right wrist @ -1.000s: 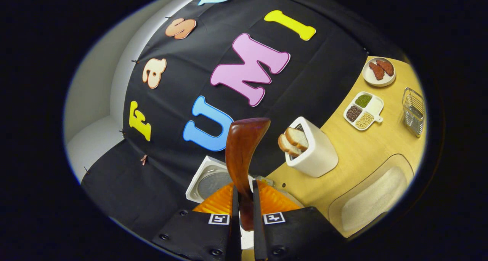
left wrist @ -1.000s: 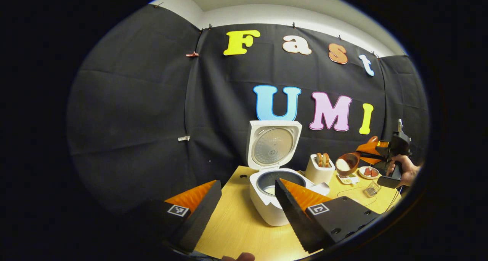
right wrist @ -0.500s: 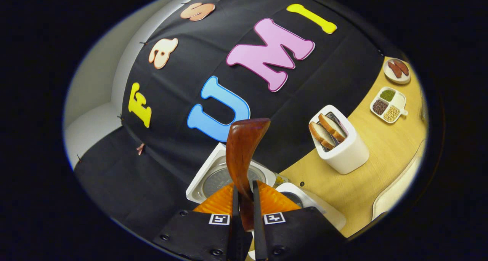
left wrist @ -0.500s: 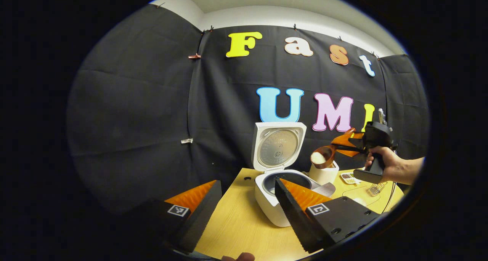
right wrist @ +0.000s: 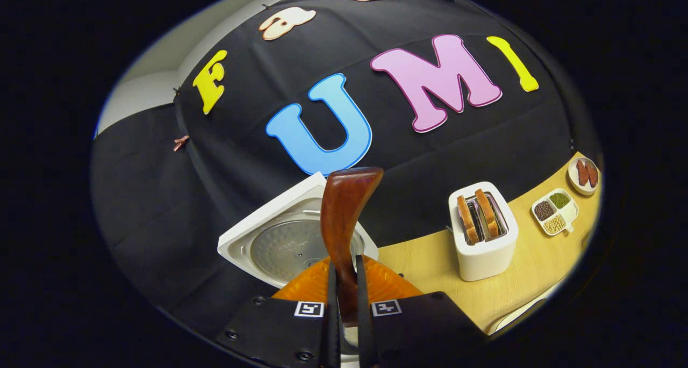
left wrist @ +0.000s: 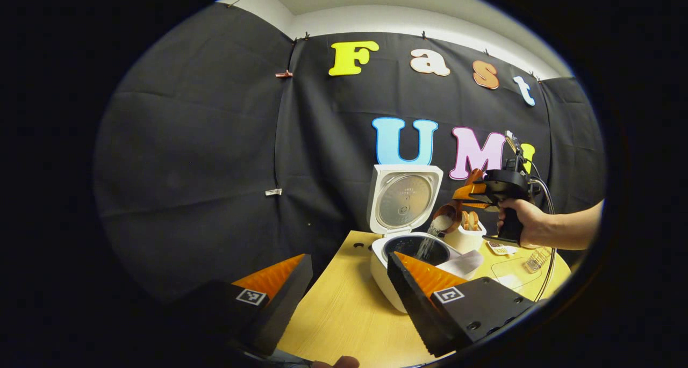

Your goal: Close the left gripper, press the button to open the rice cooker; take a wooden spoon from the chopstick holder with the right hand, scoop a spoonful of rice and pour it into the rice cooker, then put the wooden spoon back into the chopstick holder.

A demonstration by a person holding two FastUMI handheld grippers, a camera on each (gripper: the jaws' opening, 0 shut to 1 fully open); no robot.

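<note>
Moved over rice cooker (left wrist: 414, 250) | right hand-held gripper (right wrist: 344, 282) pinching tilted wooden spoon (right wrist: 344, 217)

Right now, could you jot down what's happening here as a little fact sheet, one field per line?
stage: rice is pouring from the wooden spoon into the rice cooker
cooker lid: open, standing upright
right gripper: jaws shut on the spoon handle, held by a hand above the pot
left gripper: jaws open, holding nothing, back from the cooker
toaster: two bread slices in its slots
table: also carries a divided dish of grains
</note>
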